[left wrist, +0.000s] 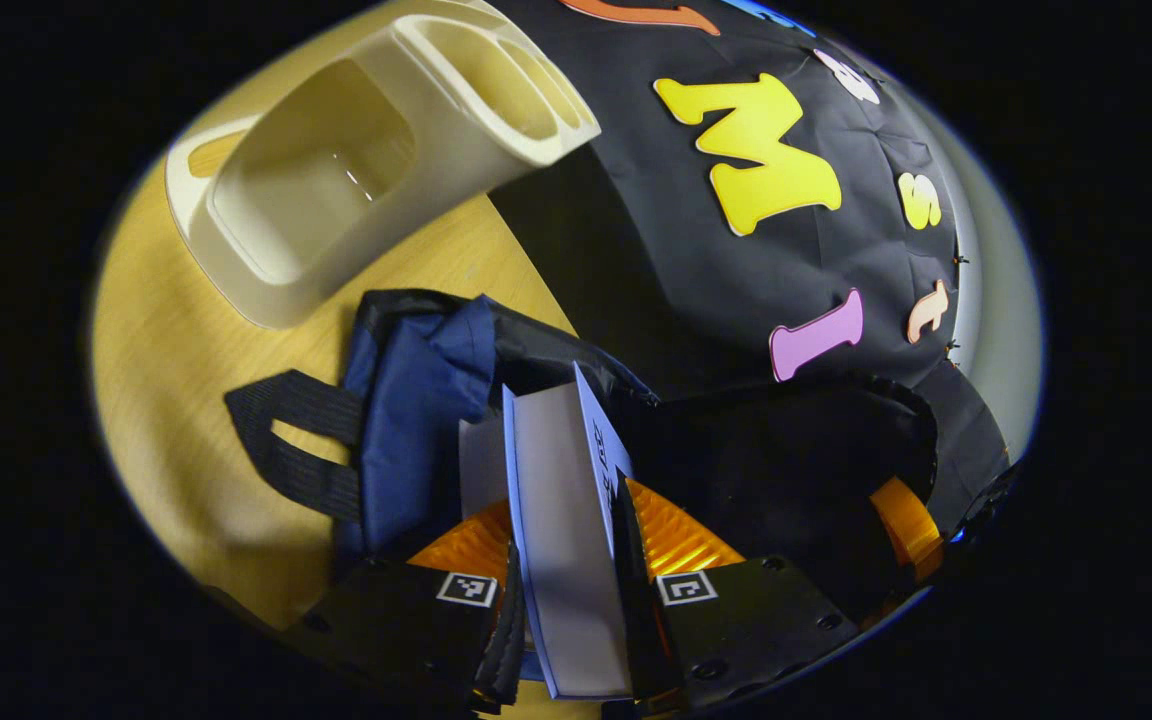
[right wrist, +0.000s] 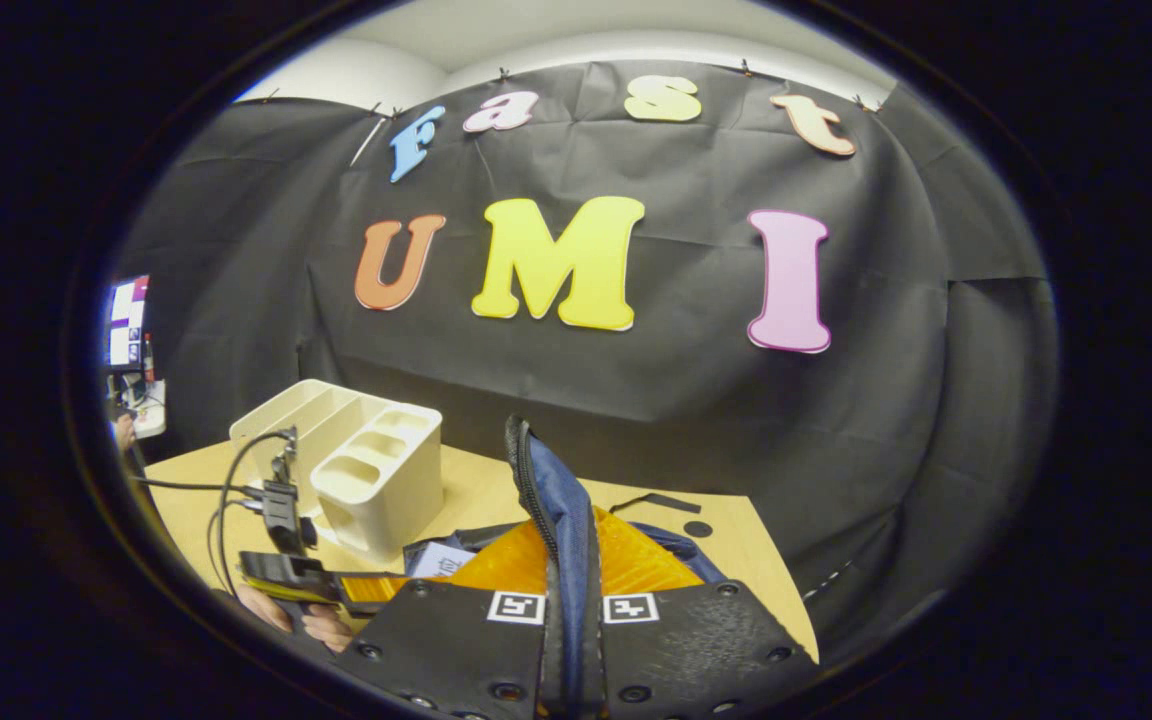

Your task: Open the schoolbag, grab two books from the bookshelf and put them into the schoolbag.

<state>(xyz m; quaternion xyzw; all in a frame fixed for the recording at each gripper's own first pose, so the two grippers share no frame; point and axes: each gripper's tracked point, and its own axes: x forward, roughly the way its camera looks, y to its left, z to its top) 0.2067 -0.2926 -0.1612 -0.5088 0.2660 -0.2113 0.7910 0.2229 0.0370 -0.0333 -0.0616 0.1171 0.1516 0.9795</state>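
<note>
- navy schoolbag [left wrist: 421, 400] slumped open on the worktop [left wrist: 166, 400], edge pulled upright
- pale book [left wrist: 566, 500] standing on edge at its mouth
- cream bookshelf [left wrist: 336, 170] just behind

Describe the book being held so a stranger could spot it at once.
Start at the cream bookshelf on the wooden table. Before it lies the blue schoolbag. The book stands clamped in the left gripper at the bag's mouth, pale pages showing.
</note>
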